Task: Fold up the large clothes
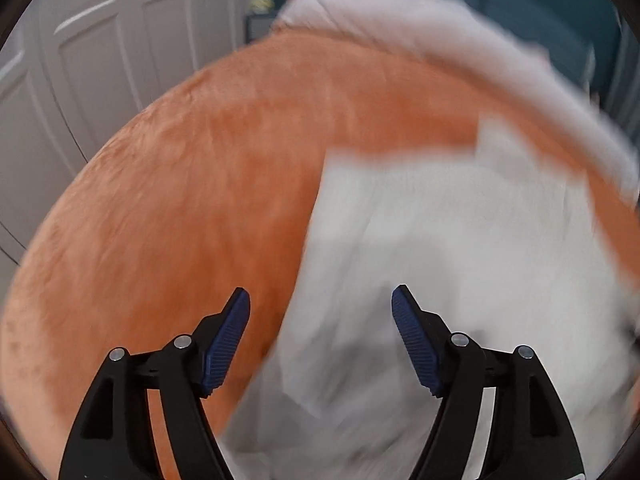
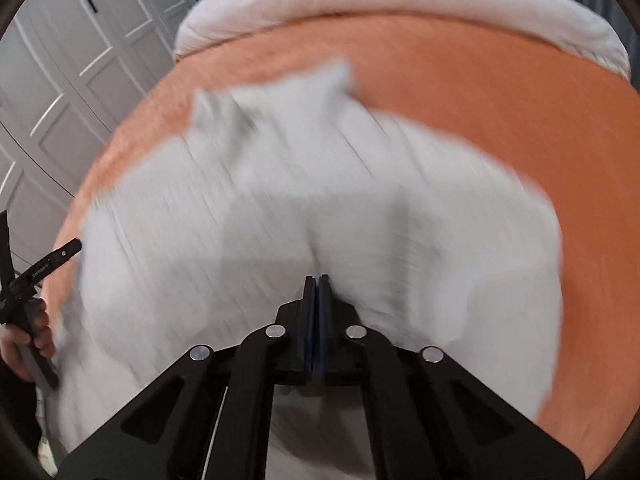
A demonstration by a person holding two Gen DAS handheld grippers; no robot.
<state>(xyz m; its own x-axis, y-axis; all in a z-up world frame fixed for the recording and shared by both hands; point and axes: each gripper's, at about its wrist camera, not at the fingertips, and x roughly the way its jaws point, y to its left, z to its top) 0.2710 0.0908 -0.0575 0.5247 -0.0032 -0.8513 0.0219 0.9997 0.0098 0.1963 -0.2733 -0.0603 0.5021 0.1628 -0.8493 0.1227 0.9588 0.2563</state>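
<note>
My right tongs (image 2: 318, 280) are clenched on a bunched ridge of the white garment (image 2: 280, 208), pinching the cloth where it puckers into a crease just ahead of the pads, so that I can drag that portion across for a fold; my left tongs (image 1: 320, 300) stand spread wide with nothing between the blue pads (image 1: 226, 344), poised above the garment's left border where white meets the orange blanket (image 1: 180, 200), likely ready to catch an edge. The garment lies heaped and rumpled on the bed, blurred in both views, its far corners pointing toward the pale rolled duvet (image 2: 400, 4) along the bed's far side. At the left edge of the right view my left hand (image 2: 24, 340) grips its tool's handle. White panelled wardrobe doors (image 1: 100, 60) stand beyond the bed
</note>
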